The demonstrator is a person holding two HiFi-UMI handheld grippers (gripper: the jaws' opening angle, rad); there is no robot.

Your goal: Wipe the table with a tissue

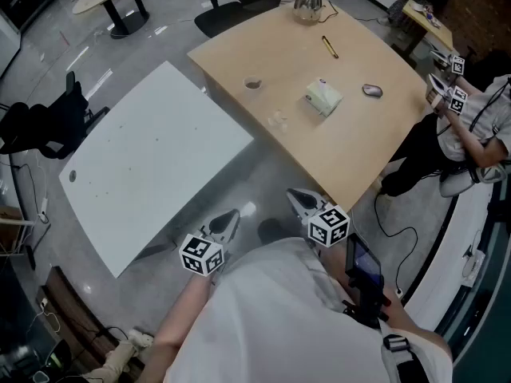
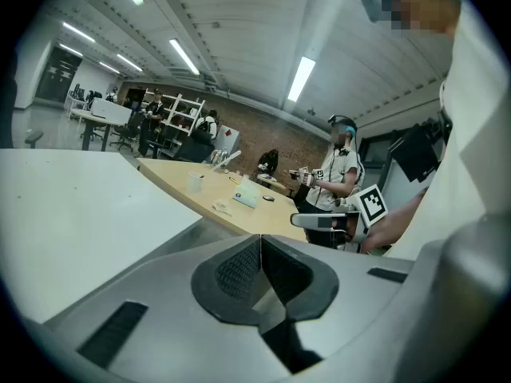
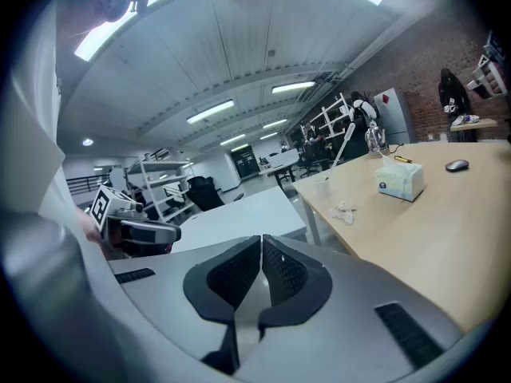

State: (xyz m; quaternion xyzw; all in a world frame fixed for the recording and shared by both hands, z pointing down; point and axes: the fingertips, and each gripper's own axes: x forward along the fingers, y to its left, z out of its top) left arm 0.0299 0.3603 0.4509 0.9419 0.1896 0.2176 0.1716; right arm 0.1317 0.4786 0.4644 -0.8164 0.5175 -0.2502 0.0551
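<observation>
1. Closest to you, your left gripper (image 1: 227, 220) and right gripper (image 1: 301, 200) hang just in front of your body, above the floor where the two tables part. Both are clenched. Each gripper's own view shows its jaws pressed together with nothing between them.
2. From that, the task looks unstarted. You hold no tissue and neither gripper is over a tabletop. Fetching a tissue, carrying it to the surface and wiping are all left to do.
3. A little further out, the white table (image 1: 152, 158) lies ahead to your left. The near corner of the wooden table (image 1: 351, 162) sits just beyond your right gripper.
4. A crumpled tissue (image 1: 277, 120) lies on the wooden table near its left edge. It is well apart from both grippers and ahead of them, nearer the right one.
5. Beyond it, slightly to the right, the tissue box (image 1: 322, 97) stands near the middle of the wooden table, further from your jaws than the loose tissue. You would have to open either gripper before it could take anything.
6. A small cup (image 1: 253, 84) stands left of the box, and a mouse (image 1: 372, 91) lies to its right.
</observation>
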